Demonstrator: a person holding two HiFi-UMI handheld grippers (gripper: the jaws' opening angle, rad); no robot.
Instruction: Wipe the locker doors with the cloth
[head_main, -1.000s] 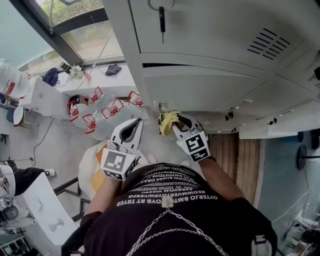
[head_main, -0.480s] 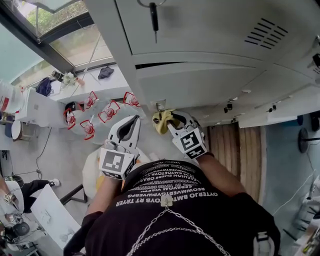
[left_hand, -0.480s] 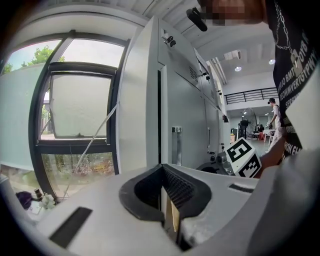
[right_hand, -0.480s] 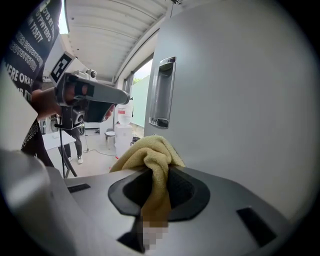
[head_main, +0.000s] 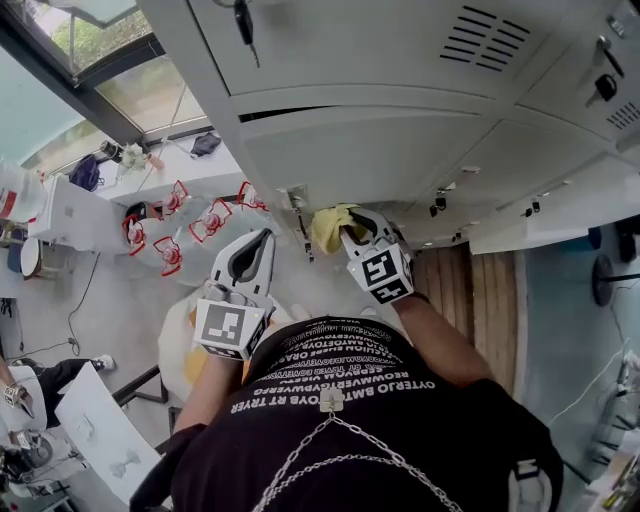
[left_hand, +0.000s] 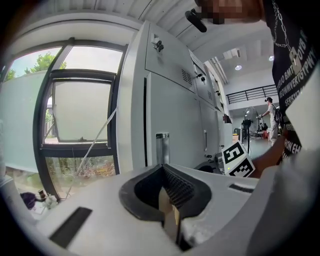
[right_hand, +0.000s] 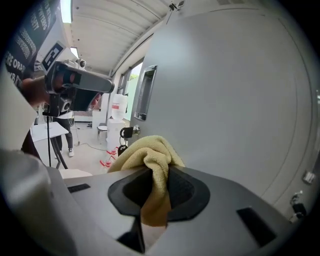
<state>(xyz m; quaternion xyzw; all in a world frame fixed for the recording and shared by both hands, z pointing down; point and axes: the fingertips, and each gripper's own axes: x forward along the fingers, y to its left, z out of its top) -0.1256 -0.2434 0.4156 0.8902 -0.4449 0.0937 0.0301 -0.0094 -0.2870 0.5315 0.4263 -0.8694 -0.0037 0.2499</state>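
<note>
The left gripper (head_main: 262, 240) sits just left of the frame's centre in the head view, pointing up and slightly right, its marker cube (head_main: 228, 325) nearest the person's chest. Its jaws are pressed together with nothing between them. The left forearm (head_main: 203, 388) runs down to the lower left. The right gripper (head_main: 351, 226) is just right of centre and a little higher, angled up and left, its jaws clamped on a yellow cloth (head_main: 328, 228). The right forearm (head_main: 440, 345) stretches down to the lower right, bare below the black sleeve.
</note>
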